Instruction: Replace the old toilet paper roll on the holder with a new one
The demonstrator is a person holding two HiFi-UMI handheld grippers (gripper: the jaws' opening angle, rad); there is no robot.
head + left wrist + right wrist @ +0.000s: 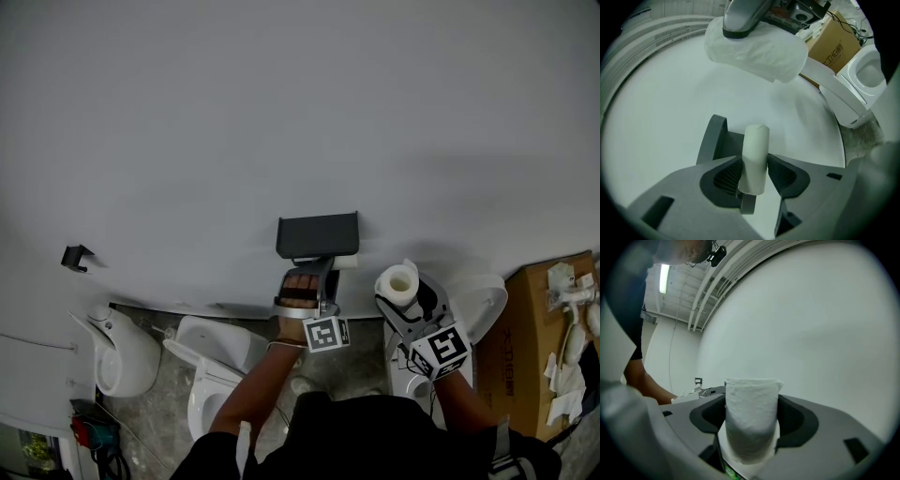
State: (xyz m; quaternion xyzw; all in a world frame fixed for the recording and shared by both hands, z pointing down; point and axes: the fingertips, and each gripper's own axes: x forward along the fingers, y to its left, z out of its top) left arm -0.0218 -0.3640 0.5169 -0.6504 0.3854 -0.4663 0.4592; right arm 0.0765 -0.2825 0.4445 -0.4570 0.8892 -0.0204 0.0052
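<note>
Step in hand, old-roll removal: left claw [754, 165] clenched on spent core [756, 143] against holder [317, 234] just ahead; right claw [751, 427] grasping new roll [752, 413] alongside; next probably needs the core slid sideways off.

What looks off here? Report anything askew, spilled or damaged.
Nothing is spilled or broken. The only clutter is the open cardboard box of loose white fittings beside the right-hand toilet. The old roll and the new roll are each clamped between jaws.
</note>
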